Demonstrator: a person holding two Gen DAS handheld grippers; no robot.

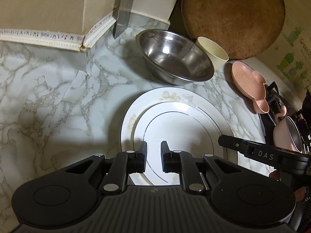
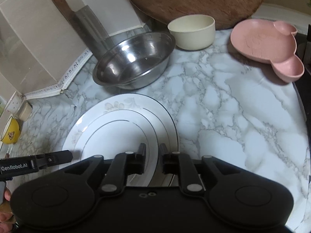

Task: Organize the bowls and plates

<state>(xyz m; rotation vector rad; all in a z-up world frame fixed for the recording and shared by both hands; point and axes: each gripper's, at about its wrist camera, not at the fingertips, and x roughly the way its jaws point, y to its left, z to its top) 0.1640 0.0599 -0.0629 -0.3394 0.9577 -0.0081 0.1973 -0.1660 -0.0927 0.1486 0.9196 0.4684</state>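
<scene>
Left wrist view: left gripper (image 1: pixel 153 156) over stacked white plates (image 1: pixel 178 124) on the marble desk (image 1: pixel 58 101), jaws nearly closed, gripping nothing; steel bowl (image 1: pixel 175 58), cream bowl (image 1: pixel 213 51) and pink divided plate (image 1: pixel 250 85) beyond. Right wrist view: right gripper (image 2: pixel 152 160) above the plates' right rim, jaws narrowly parted, empty; left gripper's finger (image 2: pixel 54 158) at left edge.

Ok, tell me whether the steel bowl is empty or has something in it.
Empty. The steel bowl sits upright on the marble counter, and both views show only bare, shiny metal inside it.
</scene>
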